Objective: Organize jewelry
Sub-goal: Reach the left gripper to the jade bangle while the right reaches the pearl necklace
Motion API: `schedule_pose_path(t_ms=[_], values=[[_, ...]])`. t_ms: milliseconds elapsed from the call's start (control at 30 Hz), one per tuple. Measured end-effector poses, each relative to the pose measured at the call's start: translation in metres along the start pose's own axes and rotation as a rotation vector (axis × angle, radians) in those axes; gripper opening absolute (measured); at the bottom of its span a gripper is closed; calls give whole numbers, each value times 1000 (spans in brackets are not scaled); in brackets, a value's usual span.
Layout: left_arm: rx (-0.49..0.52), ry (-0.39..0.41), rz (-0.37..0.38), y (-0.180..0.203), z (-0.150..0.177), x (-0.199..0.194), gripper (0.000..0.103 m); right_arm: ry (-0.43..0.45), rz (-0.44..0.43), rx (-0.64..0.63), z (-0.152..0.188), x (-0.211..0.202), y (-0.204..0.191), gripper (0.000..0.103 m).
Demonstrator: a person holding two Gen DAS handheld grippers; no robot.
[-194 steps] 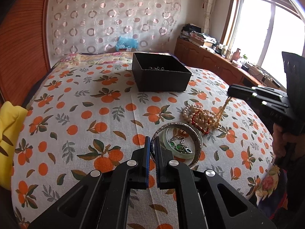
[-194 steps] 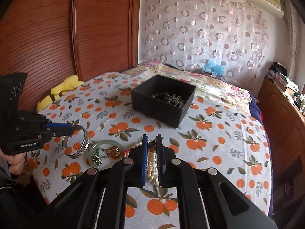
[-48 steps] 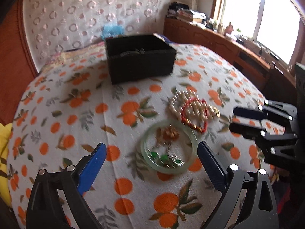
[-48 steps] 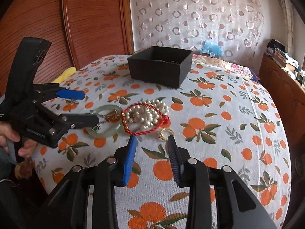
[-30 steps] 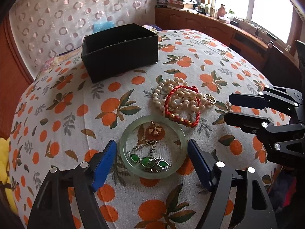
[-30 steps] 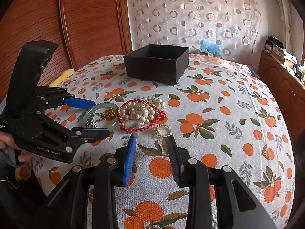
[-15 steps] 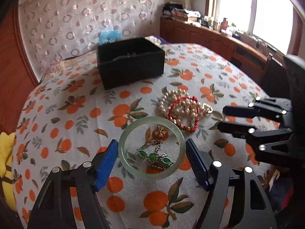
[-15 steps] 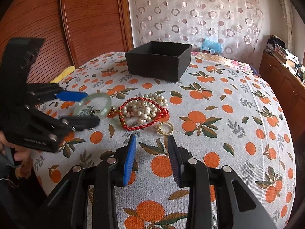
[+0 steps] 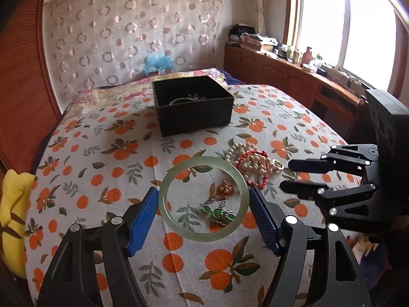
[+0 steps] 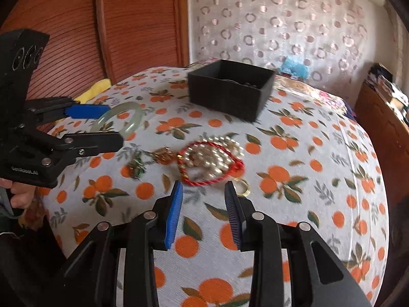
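Note:
My left gripper (image 9: 203, 216) is shut on a pale green jade bangle (image 9: 168, 184) and holds it above the bed; the bangle also shows in the right wrist view (image 10: 133, 125). On the orange-print bedspread lie a pearl necklace with a red cord bracelet (image 9: 253, 161), a gold ring (image 10: 241, 188), an amber pendant (image 9: 226, 188) and green-stone earrings (image 9: 217, 212). A black box (image 9: 194, 112) with jewelry inside stands farther back. My right gripper (image 10: 203, 209) is open and empty, just in front of the red bracelet (image 10: 212, 163).
A yellow cloth (image 9: 12, 217) lies at the bed's left edge. A wooden headboard panel (image 10: 138, 23) is on the left, a wooden sideboard with clutter (image 9: 294, 74) under the window on the right. A blue bag (image 9: 158, 64) sits behind the box.
My left gripper closed on the jade bangle and lifted it off the bedspread, leaving the pendant and earrings below. My right gripper stayed open, shifting slightly toward the red bracelet.

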State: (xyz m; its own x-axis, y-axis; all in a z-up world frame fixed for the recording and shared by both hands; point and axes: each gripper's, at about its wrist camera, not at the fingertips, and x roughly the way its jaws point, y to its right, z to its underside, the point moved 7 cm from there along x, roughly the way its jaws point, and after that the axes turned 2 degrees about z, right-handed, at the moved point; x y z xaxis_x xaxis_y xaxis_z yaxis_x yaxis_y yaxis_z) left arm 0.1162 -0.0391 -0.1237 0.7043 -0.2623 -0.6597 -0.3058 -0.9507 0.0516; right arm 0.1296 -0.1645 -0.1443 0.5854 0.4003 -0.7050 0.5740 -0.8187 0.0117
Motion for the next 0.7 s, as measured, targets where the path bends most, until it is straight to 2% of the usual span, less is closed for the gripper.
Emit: schedule_pose_path(t_ms=[100,200,433,533,567,700], values=[[-24,22,2,-6,-2,-5,69,-34,-19,-40,-5,10,-11,36],[-51,38,-2,-12,-2,-9,69,-56,-35,-60,-8,18,-16,28],[-83,57,-6,-21,0,-14,69,-112,-26,-99,-17,41,-22,25],[-88,61,-5,-23,0,-15,69,-127,-36,-105,-18,47,-22,18],[-90,61,-4,-23,1,-15,69,-129,-35,-107,-18,47,-22,10],[-96,61,0,-25,2,-14,69,-107,-33,-112,-24,42,-20,8]])
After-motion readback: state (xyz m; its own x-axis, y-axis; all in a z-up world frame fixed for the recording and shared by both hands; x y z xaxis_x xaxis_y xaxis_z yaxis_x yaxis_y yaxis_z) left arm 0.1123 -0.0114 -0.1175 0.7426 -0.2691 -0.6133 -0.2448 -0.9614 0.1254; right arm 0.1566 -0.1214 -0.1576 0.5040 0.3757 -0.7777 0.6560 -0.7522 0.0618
